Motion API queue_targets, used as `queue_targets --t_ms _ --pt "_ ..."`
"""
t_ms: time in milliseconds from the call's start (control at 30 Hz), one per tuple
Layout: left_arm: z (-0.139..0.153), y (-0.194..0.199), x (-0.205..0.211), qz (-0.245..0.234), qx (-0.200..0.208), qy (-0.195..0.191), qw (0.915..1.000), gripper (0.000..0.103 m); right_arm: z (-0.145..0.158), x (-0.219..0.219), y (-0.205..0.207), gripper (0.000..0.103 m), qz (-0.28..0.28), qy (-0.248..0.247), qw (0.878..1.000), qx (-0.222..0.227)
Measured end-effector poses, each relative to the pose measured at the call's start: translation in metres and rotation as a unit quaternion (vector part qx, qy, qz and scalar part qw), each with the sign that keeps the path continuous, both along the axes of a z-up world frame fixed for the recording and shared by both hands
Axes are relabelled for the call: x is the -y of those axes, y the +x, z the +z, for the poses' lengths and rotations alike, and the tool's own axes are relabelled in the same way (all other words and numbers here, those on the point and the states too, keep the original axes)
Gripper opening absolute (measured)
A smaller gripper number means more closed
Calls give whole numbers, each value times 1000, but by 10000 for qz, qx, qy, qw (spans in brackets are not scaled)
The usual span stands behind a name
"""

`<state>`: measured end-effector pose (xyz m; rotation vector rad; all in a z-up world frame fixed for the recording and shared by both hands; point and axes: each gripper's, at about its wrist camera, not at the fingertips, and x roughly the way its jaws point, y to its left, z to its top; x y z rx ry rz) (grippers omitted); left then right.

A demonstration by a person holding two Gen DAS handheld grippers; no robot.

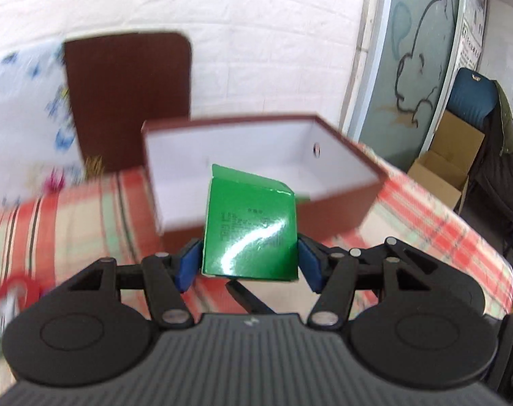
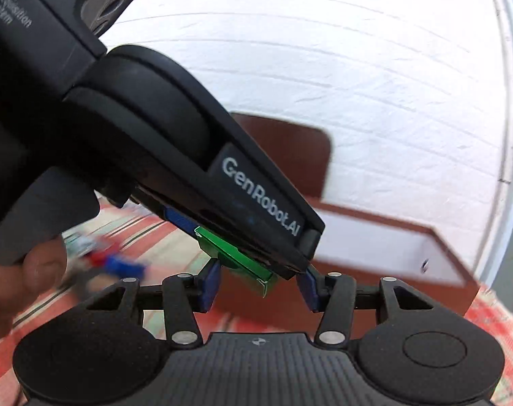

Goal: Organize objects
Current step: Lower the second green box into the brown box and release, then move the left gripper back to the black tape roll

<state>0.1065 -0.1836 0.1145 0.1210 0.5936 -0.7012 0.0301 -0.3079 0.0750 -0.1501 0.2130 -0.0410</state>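
The carton (image 1: 251,233) sits between the pads of the left tool (image 1: 249,262), above the desk (image 1: 435,233) and in front of the open box (image 1: 341,203). The box stands on the desk, with its lid (image 1: 127,101) upright behind it against the wall (image 1: 256,34). In the right wrist view, the left tool (image 2: 237,264) lies just ahead of the right tool (image 2: 258,289).

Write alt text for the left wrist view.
The left gripper clamps a glossy green carton in its jaws above a plaid tablecloth. Just beyond sits an open maroon box, white inside.
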Motion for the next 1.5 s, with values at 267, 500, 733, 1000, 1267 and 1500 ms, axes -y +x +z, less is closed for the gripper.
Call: queue_targets --t_ms 267,500,733,1000,1267,1500 --pt "-2 63 53 194 44 100 9998 65 -4 36 74 62 -594 -246 9979 47" --pt "-19 76 43 722 -405 106 9965 70 -6 40 61 77 -845 -139 9960 253" --pt "-7 24 15 852 0 30 9964 78 -9 29 8 77 -795 332 9963 63" --pt "-45 -16 -24 1330 -293 719 9881 79 -54 12 -12 76 -343 1507 9762 -1522" --pt "-88 -35 -81 2085 -740 1132 9686 79 -59 -14 -15 76 7 1526 9668 -2050" --pt "-105 -54 -125 2457 -473 1067 9623 86 -57 -43 -28 76 435 1107 9685 -2189"
